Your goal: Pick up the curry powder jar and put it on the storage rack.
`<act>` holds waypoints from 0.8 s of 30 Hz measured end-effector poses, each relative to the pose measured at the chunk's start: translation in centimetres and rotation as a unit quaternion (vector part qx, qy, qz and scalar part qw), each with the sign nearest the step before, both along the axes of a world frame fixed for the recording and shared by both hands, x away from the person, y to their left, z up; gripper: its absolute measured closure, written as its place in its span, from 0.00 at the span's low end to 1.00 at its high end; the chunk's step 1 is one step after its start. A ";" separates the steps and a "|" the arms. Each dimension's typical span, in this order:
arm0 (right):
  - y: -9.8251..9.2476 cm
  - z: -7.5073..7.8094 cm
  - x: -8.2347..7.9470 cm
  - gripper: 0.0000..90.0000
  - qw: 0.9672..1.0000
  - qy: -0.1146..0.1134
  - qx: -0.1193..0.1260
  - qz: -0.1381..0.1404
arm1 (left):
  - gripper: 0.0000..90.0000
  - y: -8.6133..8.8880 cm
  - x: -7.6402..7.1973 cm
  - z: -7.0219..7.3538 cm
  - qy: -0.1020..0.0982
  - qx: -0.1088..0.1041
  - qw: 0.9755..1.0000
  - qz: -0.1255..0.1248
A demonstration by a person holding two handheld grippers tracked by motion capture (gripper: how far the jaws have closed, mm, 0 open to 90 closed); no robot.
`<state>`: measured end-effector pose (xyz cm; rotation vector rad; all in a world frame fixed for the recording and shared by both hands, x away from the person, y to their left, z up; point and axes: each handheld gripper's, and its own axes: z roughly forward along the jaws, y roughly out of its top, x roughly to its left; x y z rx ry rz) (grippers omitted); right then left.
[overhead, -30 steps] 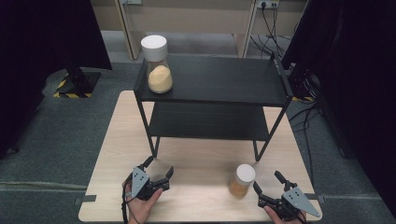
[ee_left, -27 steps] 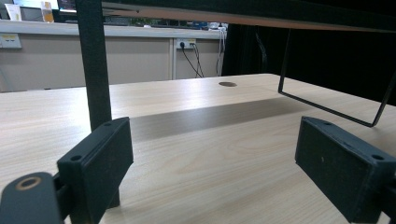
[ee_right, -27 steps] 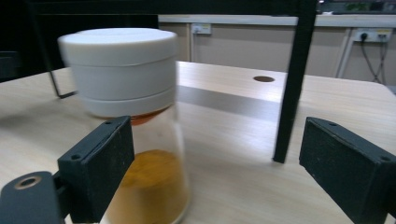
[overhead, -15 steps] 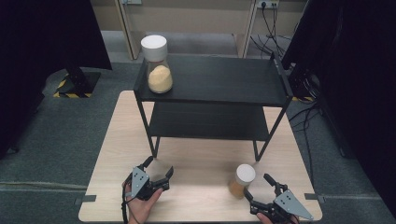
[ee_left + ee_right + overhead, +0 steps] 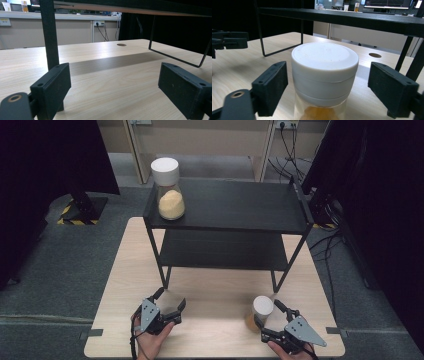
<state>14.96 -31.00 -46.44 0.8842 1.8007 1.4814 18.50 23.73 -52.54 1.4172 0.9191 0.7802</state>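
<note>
High view: two white-lidded jars with yellow-brown contents. The near jar (image 5: 260,311) stands on the wooden table (image 5: 220,330) at about 5 o'clock, close to the front edge; the second jar (image 5: 168,189) sits on the top of the black shelf rack (image 5: 235,205) at 11 o'clock. Two grippers work at the table's front. The right gripper (image 5: 267,312) has the near jar between its jaws, which have just been closing; in the right gripper view a gap shows between each pad and the lid (image 5: 325,67), so nothing is clamped. The left gripper (image 5: 169,301) rests at 7 o'clock, jaws spread wide and empty, bare tabletop between it and the near jar.
</note>
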 end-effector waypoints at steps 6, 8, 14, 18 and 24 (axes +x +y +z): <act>0.2 -0.2 0.3 0.27 1.000 0.002 -0.003 0.003 | 0.12 0.0 0.0 0.0 0.000 0.001 1.000 -0.001; 0.2 -0.3 0.5 0.30 1.000 0.002 -0.006 0.005 | 0.12 0.0 0.0 0.0 0.000 0.002 1.000 -0.001; 0.6 -0.3 0.5 0.37 1.000 0.002 -0.011 0.008 | 0.12 -0.1 0.0 0.0 -0.002 0.004 1.000 0.000; 0.8 -0.2 0.4 0.37 1.000 0.004 -0.010 0.002 | 0.12 -0.1 0.0 0.0 -0.002 0.004 1.000 0.000; 0.8 0.0 0.3 0.37 1.000 0.011 0.004 -0.006 | 0.12 -0.1 -0.1 0.0 -0.002 0.005 1.000 0.000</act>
